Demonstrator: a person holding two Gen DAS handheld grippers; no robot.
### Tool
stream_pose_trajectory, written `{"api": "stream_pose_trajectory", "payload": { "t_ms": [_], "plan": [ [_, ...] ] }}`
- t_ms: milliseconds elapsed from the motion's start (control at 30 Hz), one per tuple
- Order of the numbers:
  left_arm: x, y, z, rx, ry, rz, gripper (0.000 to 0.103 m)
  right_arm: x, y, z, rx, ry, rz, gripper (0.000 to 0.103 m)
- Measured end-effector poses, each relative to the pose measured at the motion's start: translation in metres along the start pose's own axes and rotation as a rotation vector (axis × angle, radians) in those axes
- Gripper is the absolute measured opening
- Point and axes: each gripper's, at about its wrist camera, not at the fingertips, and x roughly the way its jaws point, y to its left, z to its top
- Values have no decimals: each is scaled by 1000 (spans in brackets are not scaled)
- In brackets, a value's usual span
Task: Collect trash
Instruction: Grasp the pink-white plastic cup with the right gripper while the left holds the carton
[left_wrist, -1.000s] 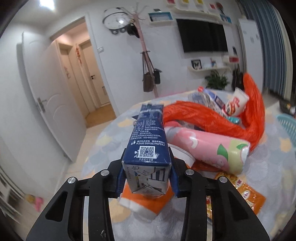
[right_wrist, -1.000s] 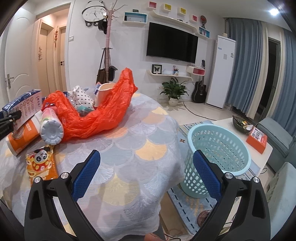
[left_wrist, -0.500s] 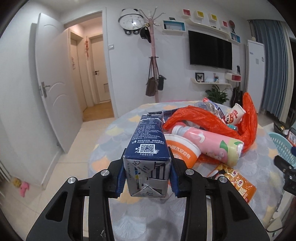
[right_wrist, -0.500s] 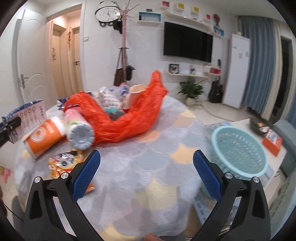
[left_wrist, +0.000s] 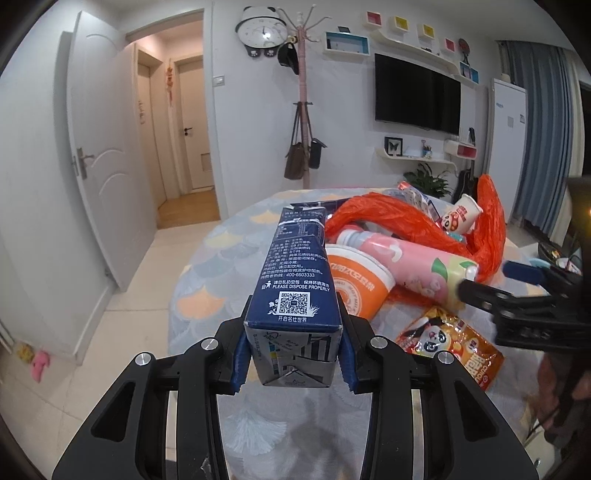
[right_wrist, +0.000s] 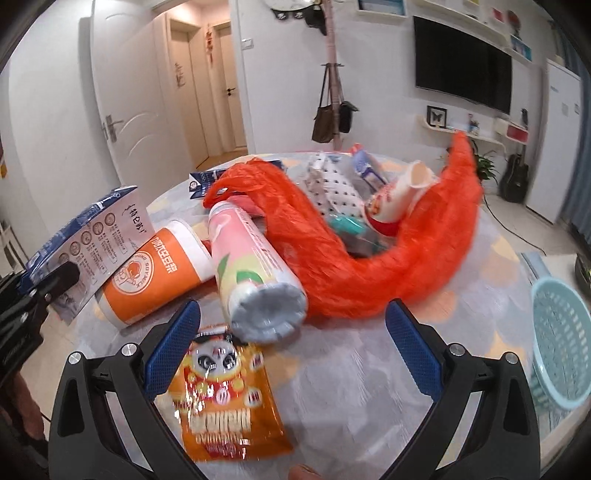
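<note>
Trash is spread over a round table (right_wrist: 354, 391) while a blue milk carton (left_wrist: 295, 295) is held clamped in the left gripper (left_wrist: 293, 363).

The table is covered by a cloth with a scale pattern, and a light blue basket (right_wrist: 561, 354) is seen beside it on the floor at the right. An orange plastic bag (right_wrist: 369, 266) is draped across the tabletop, with a white paper cup (right_wrist: 397, 197) and other wrappers lying inside its curve. A pink cylindrical can (right_wrist: 251, 266) is laid on its side against the bag, and an orange cup (right_wrist: 155, 273) is tipped over just beside it. An orange snack packet (right_wrist: 221, 398) is lying flat in front of the can, under the right gripper (right_wrist: 291, 354), whose blue pads are spread wide apart with nothing pressed between them. The carton is gripped near its base, lifted clear of the table's left edge.
</note>
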Motion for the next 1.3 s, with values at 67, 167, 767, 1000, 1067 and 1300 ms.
{"api": "stream_pose_trajectory", "payload": {
  "t_ms": [67,167,767,1000,1067,1300],
  "plan": [
    [0,-2,0,4,-1,-5,37,6,4,4,-15,2,2,95],
    [0,-3,-1,7,-1,-10,37,16,7,9,-32,7,-6,95],
    [-1,-2,-1,15,5,-24,37,37,5,8,-17,78,67,57],
    [-9,-3,1,20,-28,-19,37,18,3,5,3,20,56,55],
    [-12,-3,2,22,-38,-21,37,11,2,4,11,5,57,54],
    [-21,-5,5,21,-71,-25,37,-9,-3,7,36,-26,66,52]
  ]
}}
